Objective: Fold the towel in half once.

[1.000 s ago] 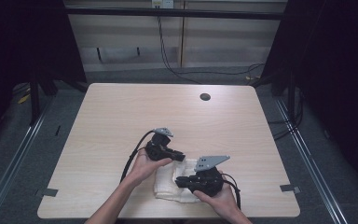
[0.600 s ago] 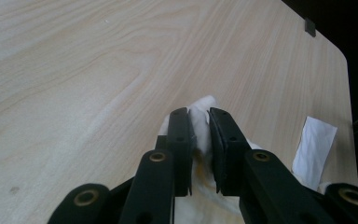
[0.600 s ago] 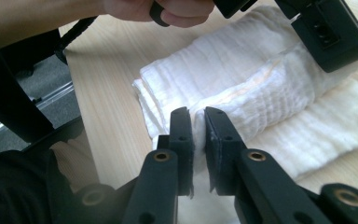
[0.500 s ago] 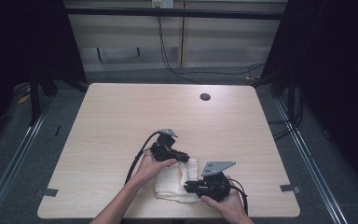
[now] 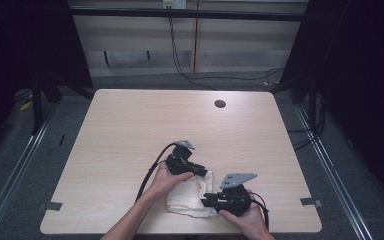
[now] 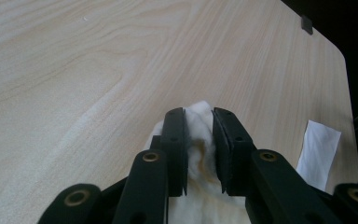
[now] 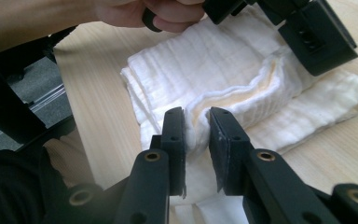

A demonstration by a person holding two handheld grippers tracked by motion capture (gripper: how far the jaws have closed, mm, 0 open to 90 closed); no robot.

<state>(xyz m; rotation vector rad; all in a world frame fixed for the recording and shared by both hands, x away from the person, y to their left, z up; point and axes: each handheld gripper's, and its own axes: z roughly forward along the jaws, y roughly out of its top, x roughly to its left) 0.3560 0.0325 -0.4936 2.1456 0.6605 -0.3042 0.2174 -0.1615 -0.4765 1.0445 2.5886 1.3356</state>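
A person is standing at the near edge of a pale wood-grain table (image 5: 130, 130), working a crumpled white woven cloth (image 5: 192, 195) that is lying close to that edge, between the two hands. The left gripper (image 5: 206, 171) is reaching in from the cloth's far corner, and in the left gripper view its jaws are standing a little apart with a raised fold of the cloth (image 6: 200, 140) bunched between them, the fabric showing a faint yellowish stain there. The right gripper (image 5: 205, 199) is coming in low from the near side; in the right gripper view its jaws are likewise slightly apart around a ridge of the cloth (image 7: 223, 100). Both sets of jaws have just been opening, so the folds are sitting between them rather than being firmly pinched. Judging by this, the two grippers are taking opposite ends so that the cloth can be folded or smoothed, and they are now letting it settle flat. A small dark round hole (image 5: 220, 104) is sitting well apart, near the table's far edge.
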